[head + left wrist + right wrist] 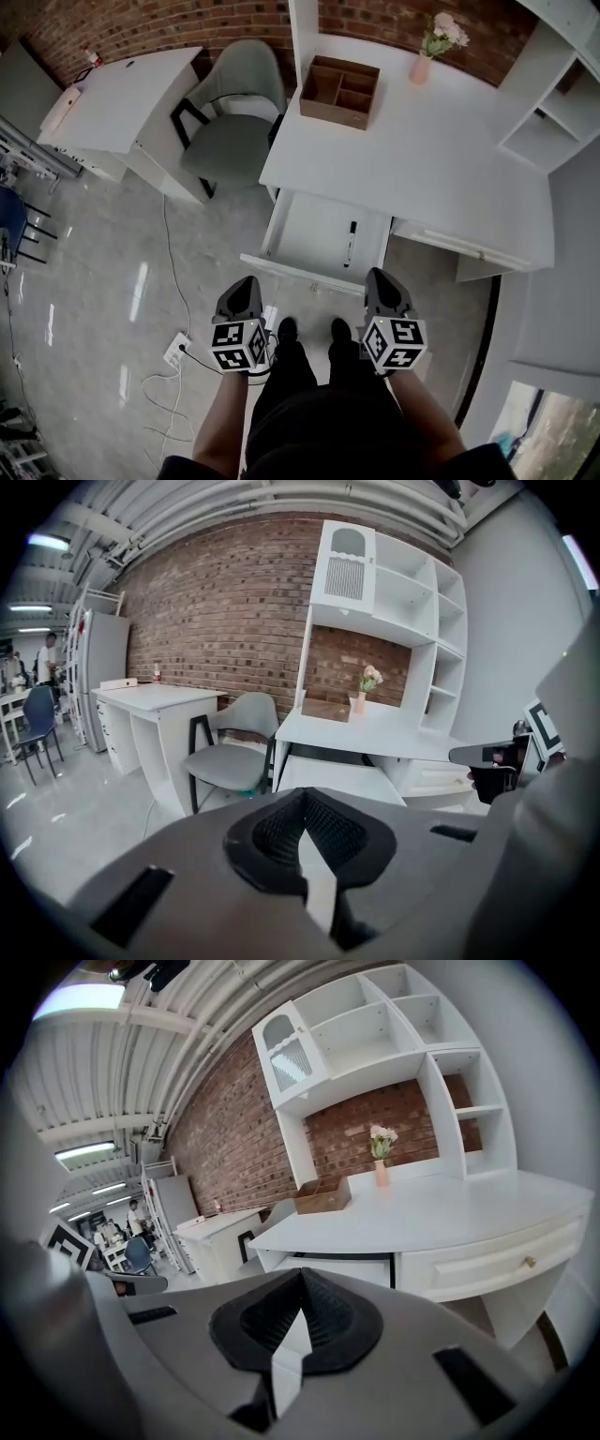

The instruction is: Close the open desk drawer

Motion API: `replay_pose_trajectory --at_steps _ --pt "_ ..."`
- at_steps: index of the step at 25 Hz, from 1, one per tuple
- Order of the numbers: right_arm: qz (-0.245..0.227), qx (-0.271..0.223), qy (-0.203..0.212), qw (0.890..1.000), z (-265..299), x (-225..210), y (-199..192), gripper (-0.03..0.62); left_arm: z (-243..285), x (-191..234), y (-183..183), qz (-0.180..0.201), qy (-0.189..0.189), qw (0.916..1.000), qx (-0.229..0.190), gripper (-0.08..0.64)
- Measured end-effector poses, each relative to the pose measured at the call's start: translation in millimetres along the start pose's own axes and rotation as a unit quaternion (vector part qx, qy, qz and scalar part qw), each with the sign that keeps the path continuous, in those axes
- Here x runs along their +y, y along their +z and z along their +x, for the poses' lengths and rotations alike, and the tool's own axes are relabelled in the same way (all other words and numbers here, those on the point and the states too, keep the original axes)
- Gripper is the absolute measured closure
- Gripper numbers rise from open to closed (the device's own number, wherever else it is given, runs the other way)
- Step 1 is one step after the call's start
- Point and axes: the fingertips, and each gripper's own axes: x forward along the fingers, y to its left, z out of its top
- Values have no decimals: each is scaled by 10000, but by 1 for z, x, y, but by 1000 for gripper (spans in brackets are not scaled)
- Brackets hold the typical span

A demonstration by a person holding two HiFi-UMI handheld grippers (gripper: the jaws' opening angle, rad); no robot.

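Note:
The white desk (422,159) has its middle drawer (323,239) pulled out toward me, with a black marker (351,242) lying inside it. My left gripper (247,284) hangs shut just in front of the drawer's left front corner, holding nothing. My right gripper (380,277) is shut and empty too, near the drawer's right front corner. In the left gripper view the left gripper (305,832) points at the drawer (342,778) from a short way off. In the right gripper view the right gripper (300,1307) faces the drawer (347,1267) under the desktop.
A wooden organiser box (339,91) and a pink vase of flowers (422,66) stand on the desk. A grey chair (232,117) and a second white desk (122,98) stand at the left. A power strip (176,352) and its cable lie on the floor. My shoes (309,330) are before the drawer.

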Motion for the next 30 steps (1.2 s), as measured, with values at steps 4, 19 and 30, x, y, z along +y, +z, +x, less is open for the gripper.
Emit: replay_pose_trajectory --at_steps 4,19,30 --pt "116 -43 -516 9986 -9 13 -17 588 13 12 -9 293 -534 9978 243 551" --pt "801 340 -2095 9739 -39 5 -91 588 44 16 -45 987 -1776 9746 947 551" --pt "1090 829 -2161 9667 -20 -12 -129 588 66 13 -65 752 -1755 9734 1269 551"
